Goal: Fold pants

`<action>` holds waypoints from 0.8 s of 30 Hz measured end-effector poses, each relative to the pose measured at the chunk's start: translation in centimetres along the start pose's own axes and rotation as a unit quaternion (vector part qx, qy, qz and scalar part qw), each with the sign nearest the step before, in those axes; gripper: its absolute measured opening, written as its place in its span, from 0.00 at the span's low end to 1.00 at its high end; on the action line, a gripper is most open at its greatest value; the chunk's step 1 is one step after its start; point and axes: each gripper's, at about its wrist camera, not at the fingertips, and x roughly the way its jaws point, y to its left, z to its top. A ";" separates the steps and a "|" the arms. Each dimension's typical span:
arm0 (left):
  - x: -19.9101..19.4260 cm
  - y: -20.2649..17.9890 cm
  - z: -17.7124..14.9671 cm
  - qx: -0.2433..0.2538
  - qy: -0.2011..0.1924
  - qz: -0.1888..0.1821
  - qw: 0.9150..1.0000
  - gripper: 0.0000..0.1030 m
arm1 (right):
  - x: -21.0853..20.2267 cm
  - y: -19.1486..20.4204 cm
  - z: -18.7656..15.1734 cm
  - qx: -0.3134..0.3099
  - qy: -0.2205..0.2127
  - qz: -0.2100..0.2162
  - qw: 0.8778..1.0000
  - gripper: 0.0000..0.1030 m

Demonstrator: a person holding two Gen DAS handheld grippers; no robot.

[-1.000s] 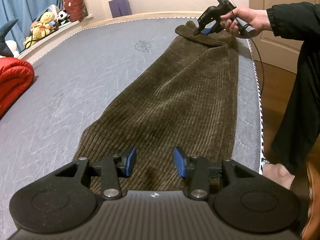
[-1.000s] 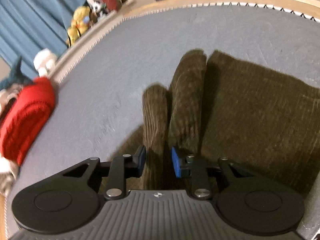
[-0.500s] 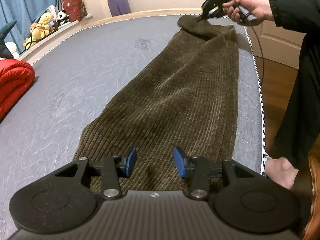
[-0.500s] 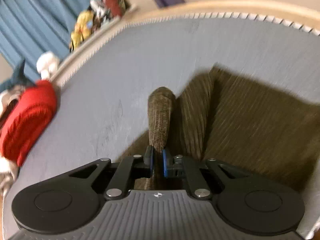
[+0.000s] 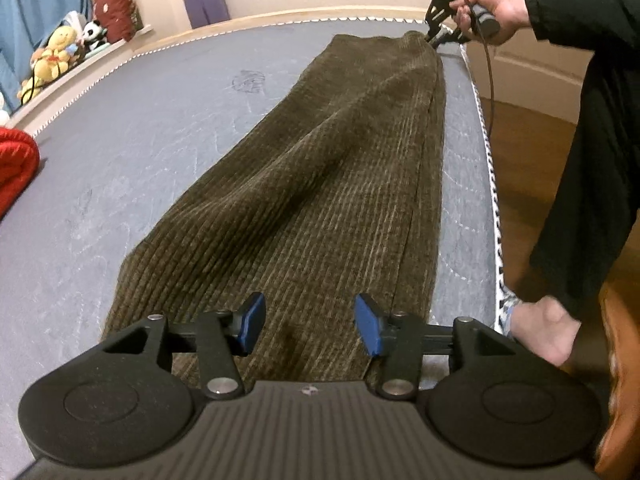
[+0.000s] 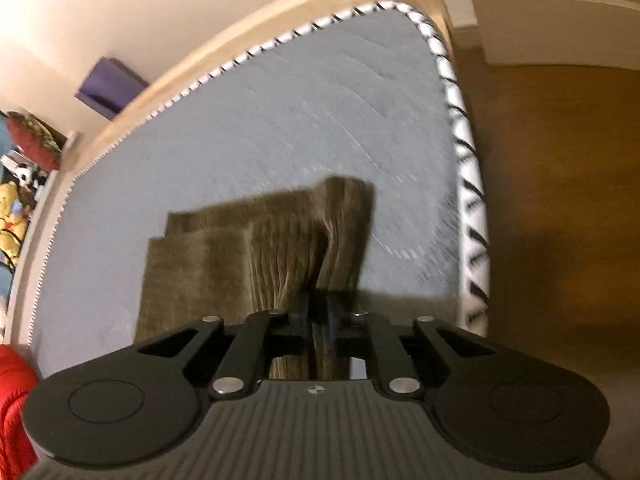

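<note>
Brown ribbed corduroy pants (image 5: 320,184) lie lengthwise on a grey quilted mattress (image 5: 132,152) w/ striped piping, near its right edge. Left gripper (image 5: 306,322) hovers over the near end, blue pads apart, holding nothing. Right gripper (image 6: 320,318), clenched on the far hem, has pulled it out straight vs. bunched 1 s ago.

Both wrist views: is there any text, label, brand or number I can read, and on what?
No text reads in either view.
Mattress: a faint stamped mark, too blurred to read.
Tool body: a small white emblem, a symbol and no letters.
Pants: no label visible.
</note>
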 end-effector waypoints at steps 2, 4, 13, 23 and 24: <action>0.2 0.0 -0.1 -0.008 0.001 -0.019 1.000 0.54 | 0.8 -0.3 0.5 0.008 0.009 0.016 1.000 0.20; 0.8 -0.4 -0.2 -0.006 0.013 -0.035 0.999 0.54 | 1.4 0.4 0.9 -0.001 0.009 0.012 1.000 0.22; 3.3 -0.3 -1.0 -0.007 0.056 -0.046 0.997 0.46 | -1.2 1.2 1.1 -0.026 -0.068 -0.007 0.997 0.42; 1.8 0.1 -0.8 0.003 0.037 -0.044 0.998 0.08 | 1.8 1.8 0.8 -0.093 -0.039 -0.013 0.995 0.22; 0.9 0.2 -0.7 0.005 0.025 -0.047 0.999 0.07 | 1.4 1.9 0.7 -0.089 -0.051 -0.012 0.995 0.11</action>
